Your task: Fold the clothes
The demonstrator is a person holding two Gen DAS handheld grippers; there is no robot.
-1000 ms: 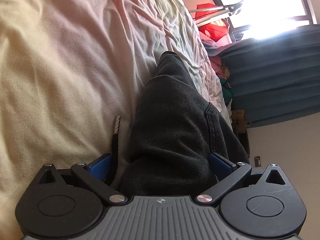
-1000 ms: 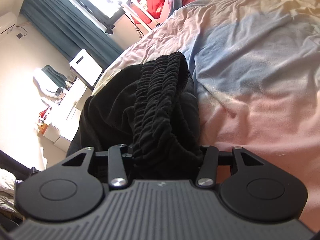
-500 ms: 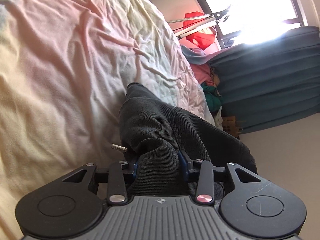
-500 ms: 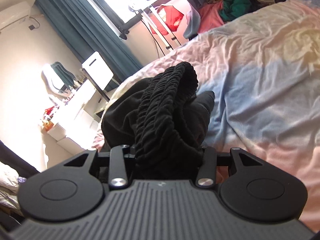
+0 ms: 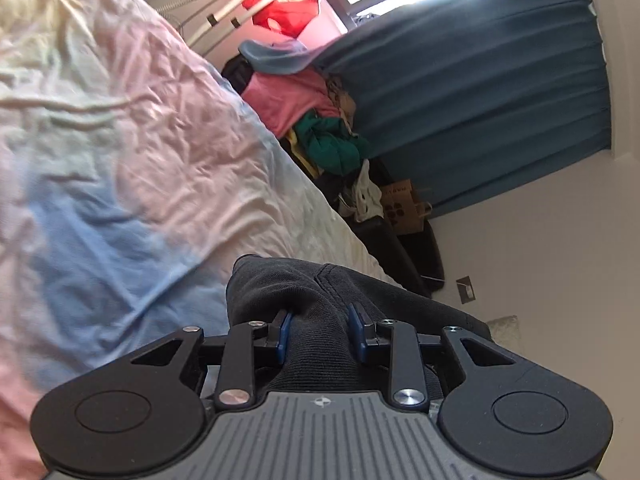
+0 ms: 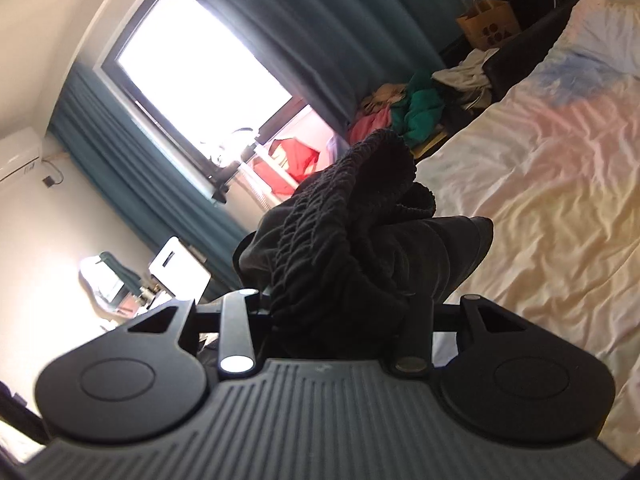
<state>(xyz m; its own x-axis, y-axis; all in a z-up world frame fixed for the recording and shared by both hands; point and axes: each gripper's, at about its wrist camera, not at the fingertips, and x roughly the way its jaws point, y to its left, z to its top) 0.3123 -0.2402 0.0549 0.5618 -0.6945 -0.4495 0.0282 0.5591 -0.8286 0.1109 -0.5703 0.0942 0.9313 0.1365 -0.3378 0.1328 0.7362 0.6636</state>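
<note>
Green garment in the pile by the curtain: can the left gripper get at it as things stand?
Probably not. The left gripper is closing on dark trousers, so it's occupied, and the green garment lies off the bed, well beyond.

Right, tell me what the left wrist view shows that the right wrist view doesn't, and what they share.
Only the left wrist view: the left gripper, its jaws closing on a flat, seamed part of the dark garment, blue pads visible, and a wall socket.

Only the right wrist view: the right gripper shut on the garment's gathered elastic waistband, the bright window, an air conditioner and a mirror.

Both: the pastel bedsheet, teal curtains, the clothes pile and a brown paper bag.
</note>
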